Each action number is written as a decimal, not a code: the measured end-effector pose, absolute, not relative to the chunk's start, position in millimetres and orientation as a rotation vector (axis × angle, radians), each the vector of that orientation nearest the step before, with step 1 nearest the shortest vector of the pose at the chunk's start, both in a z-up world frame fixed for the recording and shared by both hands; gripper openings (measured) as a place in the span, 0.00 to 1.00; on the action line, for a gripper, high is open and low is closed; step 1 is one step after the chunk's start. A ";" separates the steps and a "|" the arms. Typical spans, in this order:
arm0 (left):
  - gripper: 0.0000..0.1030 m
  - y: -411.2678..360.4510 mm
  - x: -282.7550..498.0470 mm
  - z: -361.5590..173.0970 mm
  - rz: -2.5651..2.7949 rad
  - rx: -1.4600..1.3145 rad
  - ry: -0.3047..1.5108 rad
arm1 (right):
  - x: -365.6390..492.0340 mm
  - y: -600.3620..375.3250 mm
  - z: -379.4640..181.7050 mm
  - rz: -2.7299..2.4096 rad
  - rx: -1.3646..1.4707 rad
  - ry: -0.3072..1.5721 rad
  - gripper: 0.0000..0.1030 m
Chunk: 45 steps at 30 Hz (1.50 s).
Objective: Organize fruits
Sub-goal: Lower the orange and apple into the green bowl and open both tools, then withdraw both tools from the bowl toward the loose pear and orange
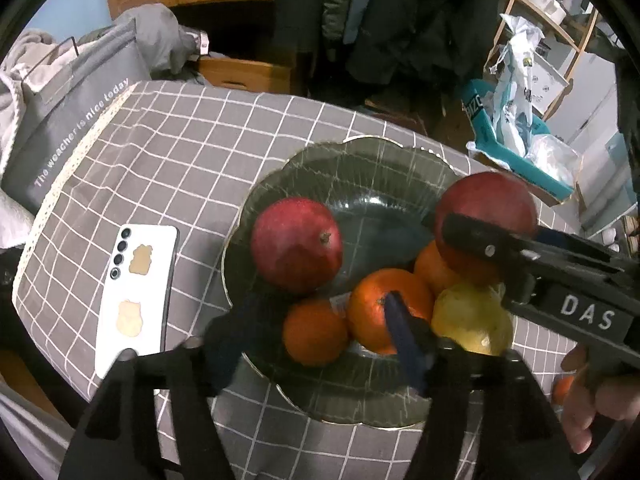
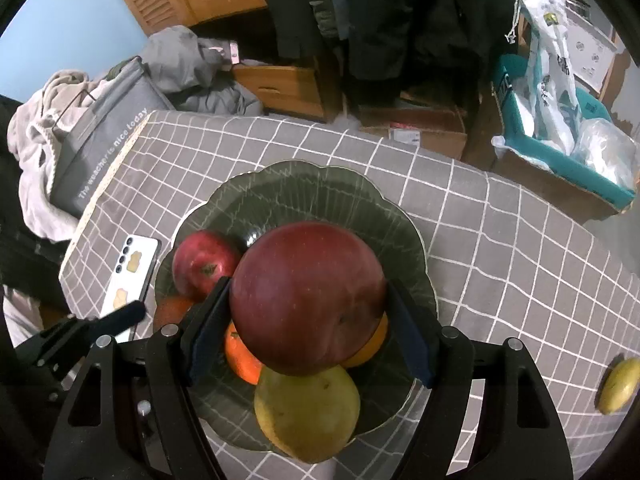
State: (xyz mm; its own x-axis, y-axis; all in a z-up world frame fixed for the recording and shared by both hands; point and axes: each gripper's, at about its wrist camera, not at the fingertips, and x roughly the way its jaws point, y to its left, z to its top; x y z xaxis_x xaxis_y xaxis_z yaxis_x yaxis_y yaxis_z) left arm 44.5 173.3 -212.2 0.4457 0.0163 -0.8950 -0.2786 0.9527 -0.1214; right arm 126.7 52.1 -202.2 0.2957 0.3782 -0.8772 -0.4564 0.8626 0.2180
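A dark green glass plate (image 1: 360, 176) (image 2: 304, 192) on the checked cloth holds a red round fruit (image 1: 296, 248) (image 2: 200, 264), three oranges (image 1: 388, 308) and a yellow-green pear (image 1: 472, 320) (image 2: 308, 412). My left gripper (image 1: 320, 332) hangs open over the plate's near side. A small orange (image 1: 316, 332) lies between its fingers, and the pads stand clear of it. My right gripper (image 2: 308, 284) is shut on a big red apple (image 2: 308, 300) (image 1: 486, 204), which rests on top of the oranges and the pear.
A white phone (image 1: 136, 292) (image 2: 130, 272) lies left of the plate. A grey bag (image 1: 72, 136) stands past the table's left edge. Another yellow fruit (image 2: 618, 384) lies on the cloth at the right. A teal box (image 1: 516, 148) with plastic bags stands behind the table.
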 end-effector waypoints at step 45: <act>0.75 141.2 38.1 -152.9 0.160 -0.187 0.958 | 104.8 -16.8 -154.8 0.339 -0.194 0.971 0.82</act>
State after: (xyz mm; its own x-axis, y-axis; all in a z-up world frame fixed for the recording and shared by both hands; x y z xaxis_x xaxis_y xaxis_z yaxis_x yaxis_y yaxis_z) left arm 38.1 141.2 -152.9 0.5654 0.0524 -0.8231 -0.2174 0.9721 -0.0875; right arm 104.8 -16.8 -154.8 0.5179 0.1942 -0.8331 -0.3662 0.9305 -0.0108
